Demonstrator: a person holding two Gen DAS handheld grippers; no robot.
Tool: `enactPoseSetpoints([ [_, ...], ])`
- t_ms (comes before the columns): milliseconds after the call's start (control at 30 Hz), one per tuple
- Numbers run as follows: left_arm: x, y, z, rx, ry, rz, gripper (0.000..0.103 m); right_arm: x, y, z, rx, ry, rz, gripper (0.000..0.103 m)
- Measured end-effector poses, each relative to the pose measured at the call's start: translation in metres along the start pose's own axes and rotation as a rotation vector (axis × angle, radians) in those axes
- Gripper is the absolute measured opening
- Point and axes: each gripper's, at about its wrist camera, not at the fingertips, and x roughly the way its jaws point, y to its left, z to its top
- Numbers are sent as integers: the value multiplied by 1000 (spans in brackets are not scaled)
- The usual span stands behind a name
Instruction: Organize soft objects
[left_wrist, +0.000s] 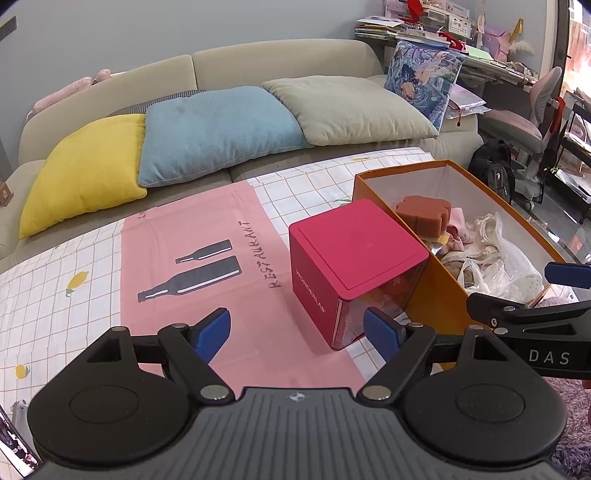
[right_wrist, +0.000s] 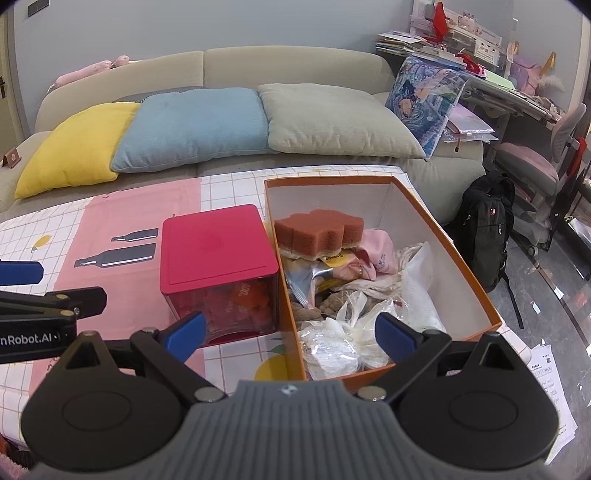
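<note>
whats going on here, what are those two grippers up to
A person holds two grippers over a table covered with a cloth, and both are open and empty. The left gripper hovers near a red box whose lid is on. The right gripper hangs over the near end of an orange box that stands right beside the red one. The orange box holds soft things: a sponge on top, a pink cloth and crumpled plastic bags. Nothing is gripped yet.
</note>
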Motion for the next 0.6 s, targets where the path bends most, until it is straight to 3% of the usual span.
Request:
enactPoseSetpoints([
  [600,-2,0,-2,-9,0,3,96,-3,1,-1,-10,-11,18,96],
])
